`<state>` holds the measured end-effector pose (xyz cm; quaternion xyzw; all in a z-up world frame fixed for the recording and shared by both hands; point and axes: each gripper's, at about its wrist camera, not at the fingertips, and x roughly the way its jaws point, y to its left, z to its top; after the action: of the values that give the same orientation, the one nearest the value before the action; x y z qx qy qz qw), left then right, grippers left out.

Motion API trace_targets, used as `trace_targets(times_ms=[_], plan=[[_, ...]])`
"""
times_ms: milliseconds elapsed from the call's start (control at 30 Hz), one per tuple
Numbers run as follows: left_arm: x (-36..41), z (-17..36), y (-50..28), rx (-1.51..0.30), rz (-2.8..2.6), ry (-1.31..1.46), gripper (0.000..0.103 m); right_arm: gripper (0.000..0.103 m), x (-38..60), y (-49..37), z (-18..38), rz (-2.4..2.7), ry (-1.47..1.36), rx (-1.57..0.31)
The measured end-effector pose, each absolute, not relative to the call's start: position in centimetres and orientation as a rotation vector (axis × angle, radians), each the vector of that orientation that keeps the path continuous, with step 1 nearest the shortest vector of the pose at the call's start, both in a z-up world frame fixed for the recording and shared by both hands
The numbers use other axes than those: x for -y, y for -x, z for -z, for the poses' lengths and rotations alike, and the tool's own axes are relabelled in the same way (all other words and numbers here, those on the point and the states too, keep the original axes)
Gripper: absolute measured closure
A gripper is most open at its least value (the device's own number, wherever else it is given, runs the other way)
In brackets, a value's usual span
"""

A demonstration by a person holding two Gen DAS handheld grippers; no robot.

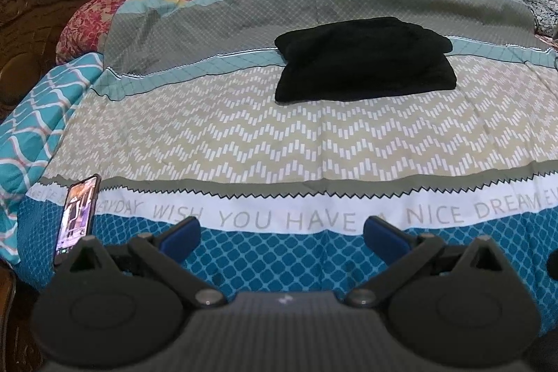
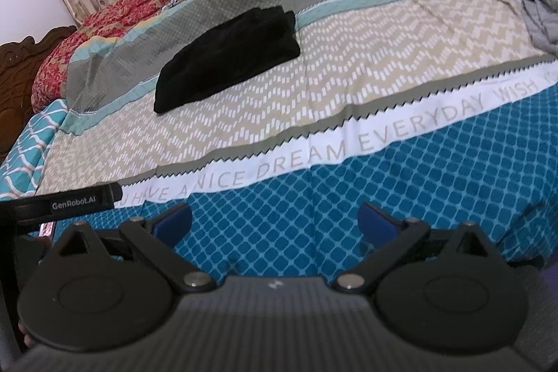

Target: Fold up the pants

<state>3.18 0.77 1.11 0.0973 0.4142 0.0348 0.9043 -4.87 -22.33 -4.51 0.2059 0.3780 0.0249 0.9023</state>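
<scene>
Pants [image 1: 362,58]: folded black bundle on bedspread [image 1: 244,135]; soft, limp, light. Grip layered edges. Left gripper [image 1: 281,234] and right gripper [image 2: 275,222], near bedspread's front edge, spread, empty.

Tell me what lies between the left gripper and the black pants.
Nothing but bare bedsheet lies between the open left gripper and the folded pants; the left wrist view shows it. The phone sits off to the side.
</scene>
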Motion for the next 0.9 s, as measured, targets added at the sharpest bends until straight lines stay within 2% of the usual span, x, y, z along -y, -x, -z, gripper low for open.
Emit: trace_targets(times_ms=[900], plan=[[-0.8, -2.1, -2.4, -0.800, -0.070, -0.235, 0.000, 0.001, 21.9, 5.0, 4.7, -0.022, -0.439, -0.793]])
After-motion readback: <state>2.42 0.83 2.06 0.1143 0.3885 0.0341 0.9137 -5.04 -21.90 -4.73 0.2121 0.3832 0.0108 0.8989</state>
